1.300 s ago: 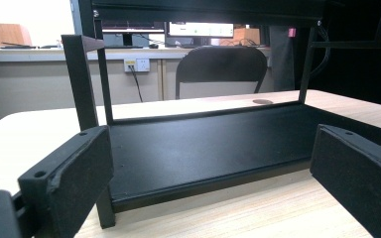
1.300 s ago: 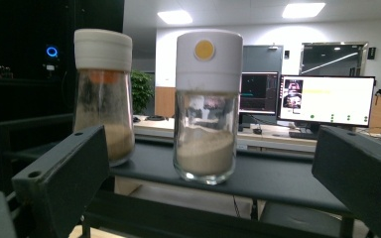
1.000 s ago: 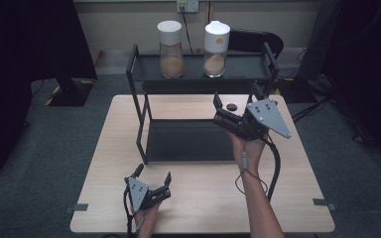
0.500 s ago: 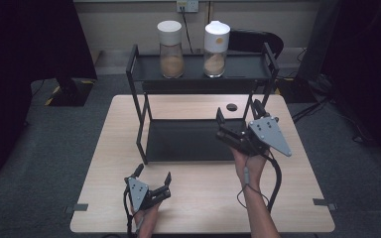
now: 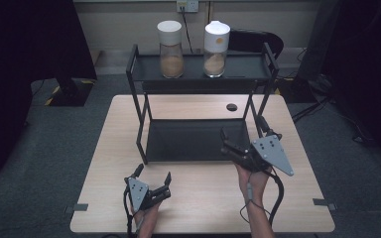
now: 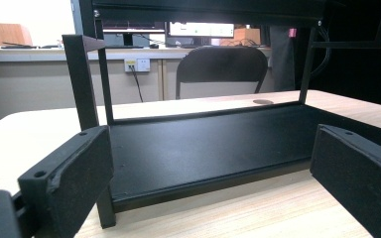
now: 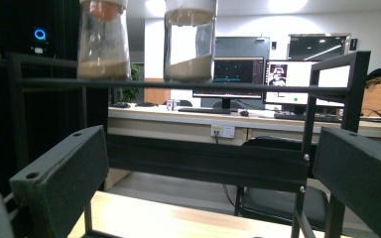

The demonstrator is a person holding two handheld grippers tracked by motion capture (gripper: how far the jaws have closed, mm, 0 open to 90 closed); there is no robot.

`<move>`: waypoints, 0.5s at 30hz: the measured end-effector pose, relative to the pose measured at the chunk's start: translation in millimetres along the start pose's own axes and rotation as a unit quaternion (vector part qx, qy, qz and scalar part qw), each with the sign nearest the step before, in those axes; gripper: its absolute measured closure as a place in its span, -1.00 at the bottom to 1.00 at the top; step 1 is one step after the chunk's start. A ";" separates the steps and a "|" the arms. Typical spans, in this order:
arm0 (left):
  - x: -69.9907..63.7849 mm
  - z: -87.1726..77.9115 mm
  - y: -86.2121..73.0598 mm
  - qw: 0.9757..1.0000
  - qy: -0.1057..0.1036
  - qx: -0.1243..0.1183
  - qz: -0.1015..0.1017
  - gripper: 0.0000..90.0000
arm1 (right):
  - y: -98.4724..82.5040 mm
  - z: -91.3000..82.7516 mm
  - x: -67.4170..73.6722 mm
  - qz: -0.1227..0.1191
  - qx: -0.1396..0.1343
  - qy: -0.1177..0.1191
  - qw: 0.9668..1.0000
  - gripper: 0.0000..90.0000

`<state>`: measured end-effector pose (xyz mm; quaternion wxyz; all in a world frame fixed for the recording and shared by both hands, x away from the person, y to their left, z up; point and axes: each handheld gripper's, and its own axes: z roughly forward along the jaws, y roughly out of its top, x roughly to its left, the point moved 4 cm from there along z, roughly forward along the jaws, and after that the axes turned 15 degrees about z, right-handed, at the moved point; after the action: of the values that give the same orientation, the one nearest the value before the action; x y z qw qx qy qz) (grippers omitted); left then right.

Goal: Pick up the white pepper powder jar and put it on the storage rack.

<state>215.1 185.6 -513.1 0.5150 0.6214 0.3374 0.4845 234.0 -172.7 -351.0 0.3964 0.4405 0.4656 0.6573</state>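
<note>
The black metal rack (image 5: pixel 198 74) stands on the pale wood-grain counter (image 5: pixel 203 198), its long axis running across the counter from side to side, its open front facing the person. It has thin square posts, a flat matte lower shelf (image 5: pixel 193 141) resting on the counter and a rimmed upper shelf carried high on the posts. On the upper shelf two clear cylindrical jars stand upright, close together but apart: the left jar (image 5: pixel 170 48) with a plain white lid and brownish granules at the bottom, the right jar (image 5: pixel 216 48) with a rounded white lid bearing an orange mark and paler granules. Just ahead of the right tool (image 5: pixel 233 148), beyond the rack's right posts, a small dark round hole (image 5: pixel 231 107) sits in the counter. The right tool hangs by the rack's front right corner, jaws spread wide and holding nothing, with its grey three-cornered plate on top and its cable trailing back along the forearm; in the right gripper view both jaws stand apart and the jars appear above them. The left tool (image 5: pixel 154 181) sits low near the counter's front edge, in front of the rack's left front post, jaws likewise wide open and empty, pointed at the lower shelf. Behind the rack a dark chair (image 5: pixel 255 42) stands on the grey floor.
</note>
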 end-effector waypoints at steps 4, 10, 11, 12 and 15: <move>0.1 0.0 0.0 1.000 0.000 0.000 0.001 -0.94 | -8.9 -7.8 -0.8 -0.004 0.003 -0.003 1.000 -1.00; 0.1 0.0 0.0 1.000 0.000 0.000 0.001 -0.94 | -24.4 -17.2 -2.8 -0.003 0.006 -0.008 1.000 -1.00; 0.1 0.0 0.0 1.000 0.000 0.000 0.001 -0.94 | -27.2 -18.2 -3.2 -0.003 0.007 -0.008 1.000 -1.00; 0.0 0.0 0.0 1.000 0.000 0.000 0.000 -0.94 | -29.6 -19.3 -3.7 -0.002 0.011 -0.008 1.000 -1.00; 0.0 0.0 0.0 1.000 0.000 0.000 0.000 -0.94 | -37.6 -22.6 -5.2 -0.001 0.015 -0.010 1.000 -1.00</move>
<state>215.1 185.6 -513.1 0.5149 0.6214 0.3373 0.4847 218.3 -174.0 -392.3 0.3953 0.4527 0.4722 0.6448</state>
